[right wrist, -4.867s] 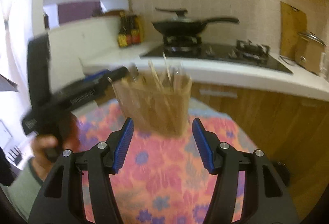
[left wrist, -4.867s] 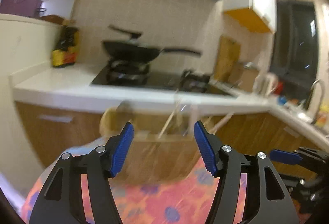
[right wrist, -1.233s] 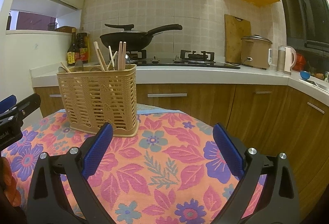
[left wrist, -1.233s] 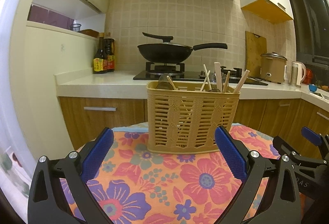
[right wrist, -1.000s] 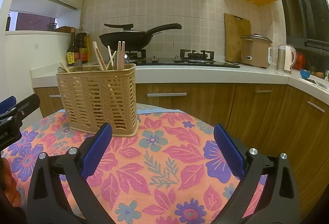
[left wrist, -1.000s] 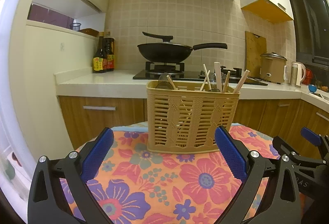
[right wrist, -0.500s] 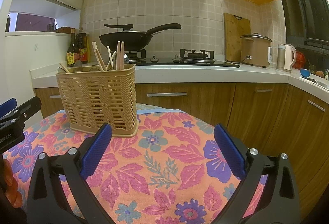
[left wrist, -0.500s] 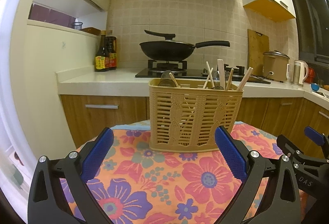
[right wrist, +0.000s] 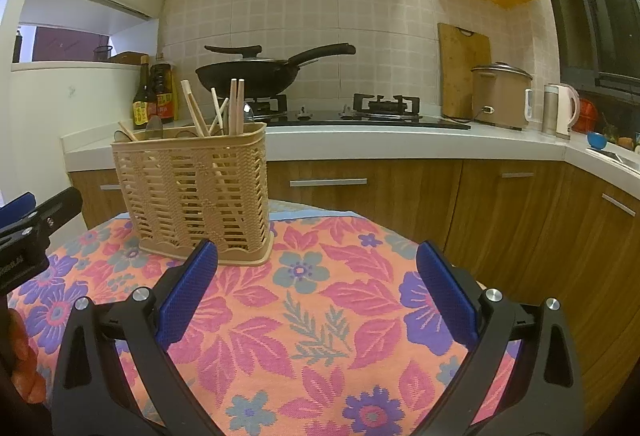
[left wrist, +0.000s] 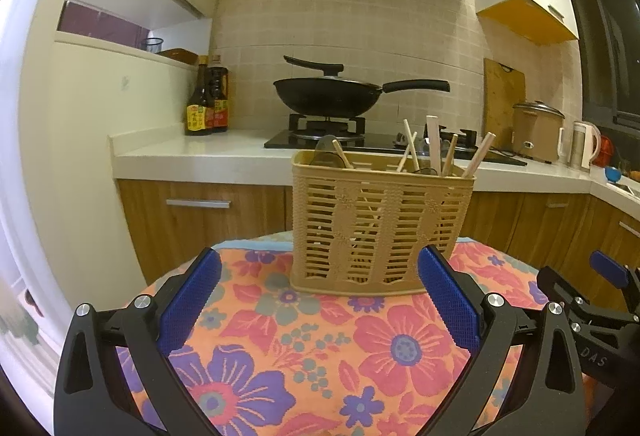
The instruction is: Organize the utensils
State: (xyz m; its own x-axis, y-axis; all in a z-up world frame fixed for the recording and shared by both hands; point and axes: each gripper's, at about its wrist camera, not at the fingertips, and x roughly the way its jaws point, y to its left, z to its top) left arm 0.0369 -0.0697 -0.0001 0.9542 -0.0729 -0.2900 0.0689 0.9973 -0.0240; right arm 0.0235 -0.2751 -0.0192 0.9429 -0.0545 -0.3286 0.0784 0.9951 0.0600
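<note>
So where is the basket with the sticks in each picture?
Left wrist view: the basket stands right of the middle, on the flowery cloth, ahead of the open left tongs.
Right wrist view: the basket stands at the left, beyond the left finger of the open right tongs.
Shared landmark: the black pan on the stove behind it.

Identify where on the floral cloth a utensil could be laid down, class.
Bare floral cloth lies between the utensil basket and the open right gripper, extending toward the cabinets. Crowded: the basket itself, full of chopsticks.
</note>
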